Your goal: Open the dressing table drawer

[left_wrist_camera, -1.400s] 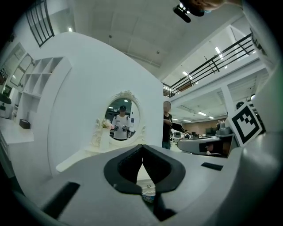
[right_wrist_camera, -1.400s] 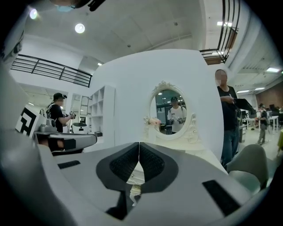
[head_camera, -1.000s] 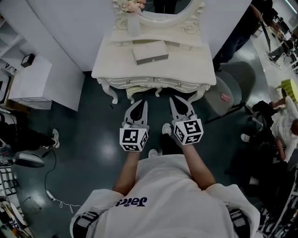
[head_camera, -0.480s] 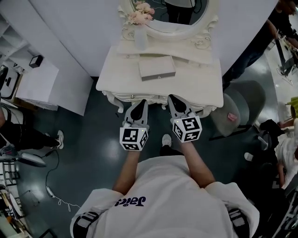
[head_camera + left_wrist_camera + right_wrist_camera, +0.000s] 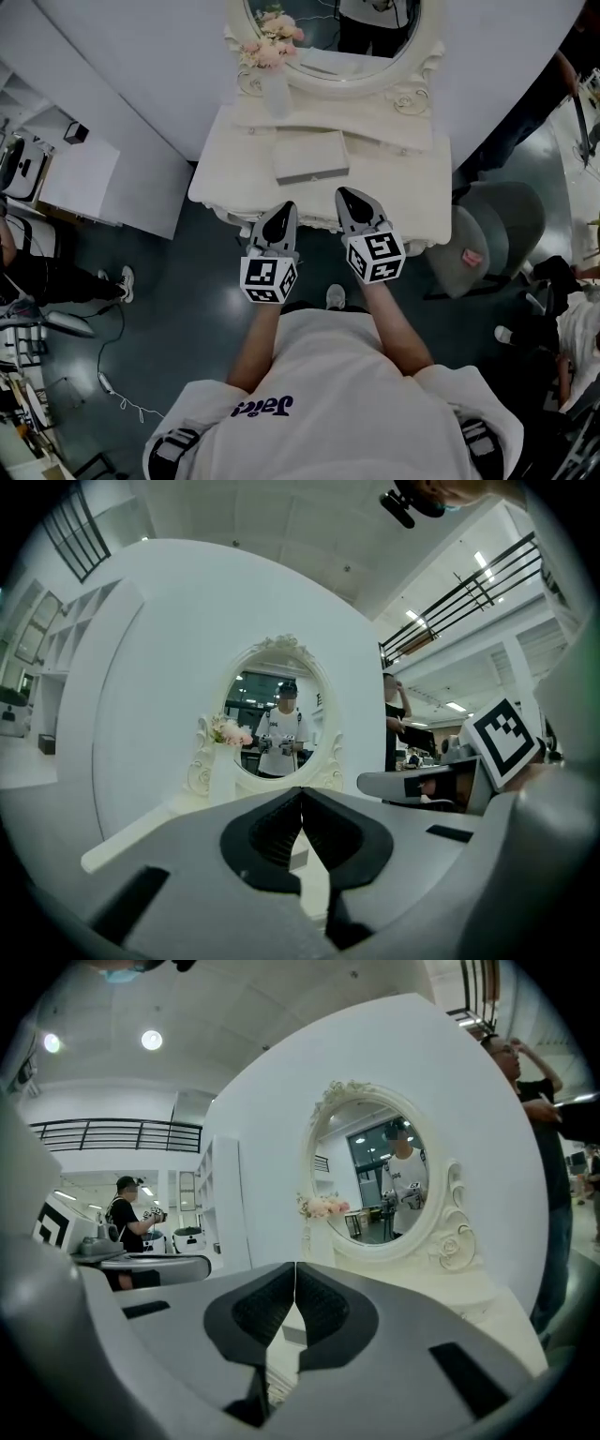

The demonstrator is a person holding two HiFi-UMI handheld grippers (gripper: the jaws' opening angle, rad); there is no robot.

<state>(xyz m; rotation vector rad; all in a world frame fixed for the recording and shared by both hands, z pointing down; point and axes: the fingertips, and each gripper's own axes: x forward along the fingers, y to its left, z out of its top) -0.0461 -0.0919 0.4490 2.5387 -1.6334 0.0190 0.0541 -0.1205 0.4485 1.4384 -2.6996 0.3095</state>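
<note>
Dressing table drawer sitting in front face under tabletop (image 5: 412, 173), hidden in head view. Person stepping closer over last second: left gripper (image 5: 281, 214) and right gripper (image 5: 349, 199) now reaching table's front edge. Both jaws pressed together, holding nothing. Approach nearly finishing; drawer likely not yet touched.

Light is cast by ceiling lamps (image 5: 150, 1040). Glare is thrown off the floor (image 5: 222, 305). Picture edges are strongly bowed and darkened.
</note>
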